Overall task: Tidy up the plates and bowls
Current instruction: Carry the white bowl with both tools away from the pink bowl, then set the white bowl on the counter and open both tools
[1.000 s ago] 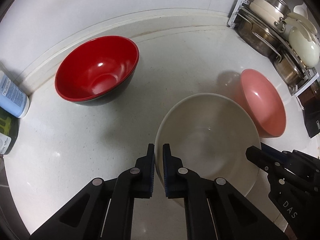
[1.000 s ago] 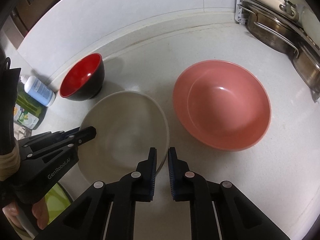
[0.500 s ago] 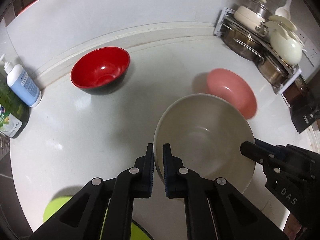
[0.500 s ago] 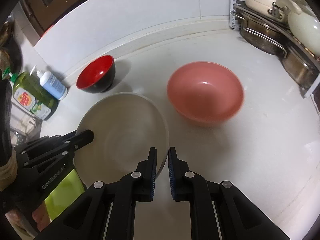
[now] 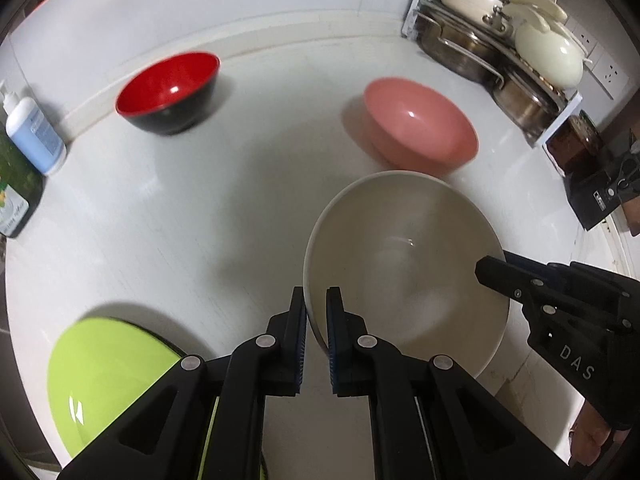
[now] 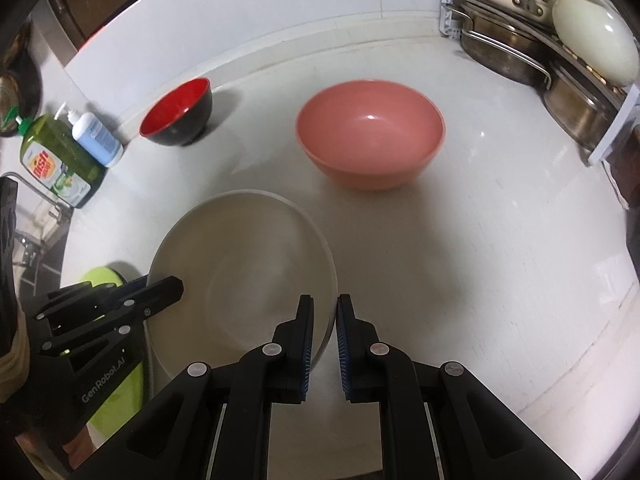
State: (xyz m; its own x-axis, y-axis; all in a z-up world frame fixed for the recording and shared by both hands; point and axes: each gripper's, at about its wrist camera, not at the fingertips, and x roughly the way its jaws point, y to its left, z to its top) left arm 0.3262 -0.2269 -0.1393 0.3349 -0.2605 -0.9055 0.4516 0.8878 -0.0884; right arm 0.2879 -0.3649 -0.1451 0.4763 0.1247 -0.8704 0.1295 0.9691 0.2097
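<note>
A large beige bowl (image 5: 404,264) hangs above the white counter, held by both grippers on opposite sides of its rim. My left gripper (image 5: 316,304) is shut on its left rim, and my right gripper (image 6: 324,312) is shut on its right rim. The same beige bowl (image 6: 240,264) fills the lower left of the right wrist view. A pink bowl (image 5: 420,124) (image 6: 370,132) stands on the counter beyond it. A red bowl with a black outside (image 5: 170,90) (image 6: 178,114) sits near the back wall. A lime green bowl (image 5: 104,380) (image 6: 116,380) lies at the near left.
A rack of steel pots and cream lids (image 5: 508,44) (image 6: 560,40) fills the back right corner. A blue-labelled pump bottle (image 5: 34,132) (image 6: 96,134) and a green dish soap bottle (image 6: 56,160) stand at the left edge. A dark box (image 5: 600,192) sits at the right.
Both grippers have lifted the beige bowl and drawn it back from the wall. The red and pink bowls now look smaller and farther. The green bowl has come into view.
</note>
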